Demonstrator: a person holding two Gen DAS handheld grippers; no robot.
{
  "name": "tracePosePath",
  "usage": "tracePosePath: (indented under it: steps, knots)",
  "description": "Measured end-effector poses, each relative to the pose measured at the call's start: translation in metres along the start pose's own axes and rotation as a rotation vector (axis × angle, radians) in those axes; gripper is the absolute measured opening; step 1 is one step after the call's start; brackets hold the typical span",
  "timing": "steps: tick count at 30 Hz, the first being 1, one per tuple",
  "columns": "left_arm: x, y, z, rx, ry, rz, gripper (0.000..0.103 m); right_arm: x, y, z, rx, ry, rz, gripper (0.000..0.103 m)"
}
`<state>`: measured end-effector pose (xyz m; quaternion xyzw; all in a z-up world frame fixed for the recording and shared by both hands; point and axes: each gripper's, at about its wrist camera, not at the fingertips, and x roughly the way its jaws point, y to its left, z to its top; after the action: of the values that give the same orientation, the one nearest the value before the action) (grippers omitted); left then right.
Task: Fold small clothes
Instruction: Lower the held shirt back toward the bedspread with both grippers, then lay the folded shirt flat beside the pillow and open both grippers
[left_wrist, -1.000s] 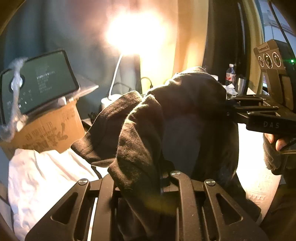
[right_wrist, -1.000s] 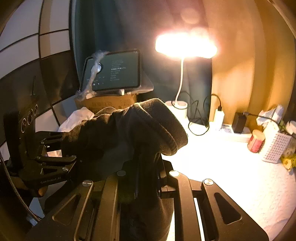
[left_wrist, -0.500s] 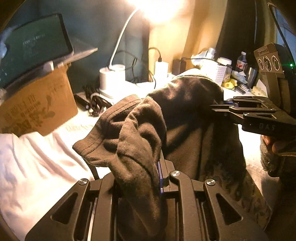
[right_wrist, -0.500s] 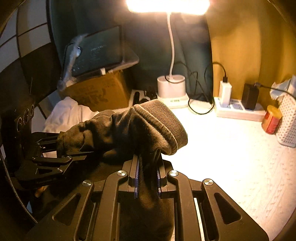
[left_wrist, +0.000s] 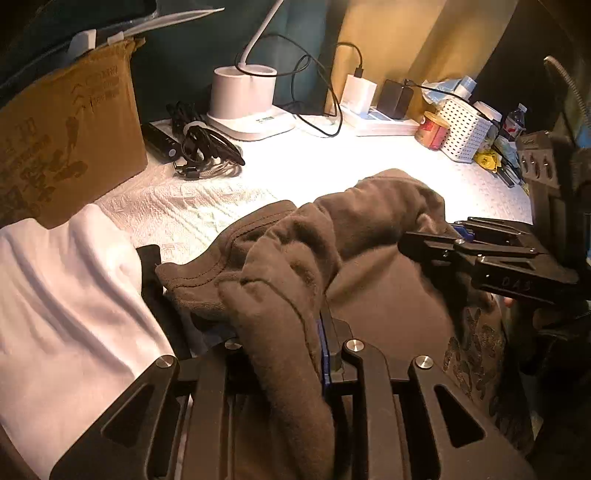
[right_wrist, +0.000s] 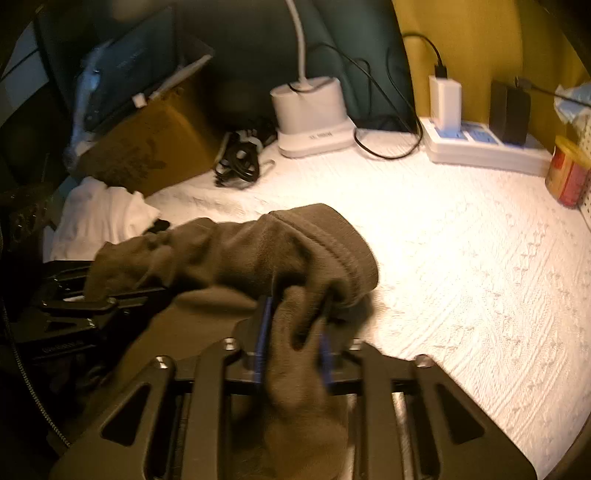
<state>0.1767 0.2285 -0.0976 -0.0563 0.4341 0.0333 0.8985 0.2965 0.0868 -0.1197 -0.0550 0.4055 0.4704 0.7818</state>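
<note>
Both grippers carry the brown fleece garment (left_wrist: 369, 229) low over the white textured tablecloth (right_wrist: 461, 258). The left gripper (left_wrist: 325, 332) pinches a fold; the right gripper (right_wrist: 291, 325) has just been opening, cloth loose between its jaws. That side may drop early and bunch crookedly.

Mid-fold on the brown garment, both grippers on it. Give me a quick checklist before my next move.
1. Left gripper shut on garment: ok.
2. Right gripper gripping: not ok. Its jaws have just been opening; the garment sits loose between them.
3. Garment lying flat: not ok, it is bunched up between the two grippers.
4. Bare table cover ahead of the garment: ok.
5. White cloth apart from the garment: cannot tell; it lies close beside the left gripper.
6. Cables out of the way: ok, back by the box.
</note>
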Motion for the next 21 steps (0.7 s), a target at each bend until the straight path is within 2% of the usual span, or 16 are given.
tracePosePath:
  steps: [4,9,14,21]
  knots:
    - [0.004,0.002,0.007,0.010,0.008,0.008,0.021,0.002,-0.015,0.008,0.032,-0.001,0.036,0.043]
    - [0.006,0.010,0.015,0.000,-0.003,0.046,0.024,0.005,-0.029,0.015,0.056,-0.030,0.037,0.043]
    - [0.013,0.020,0.020,-0.031,0.005,0.061,0.027,0.010,-0.040,0.016,0.077,-0.038,-0.012,0.044]
    - [0.011,0.019,0.023,-0.022,-0.014,0.110,0.027,0.006,-0.043,0.017,0.074,-0.054,-0.143,0.044]
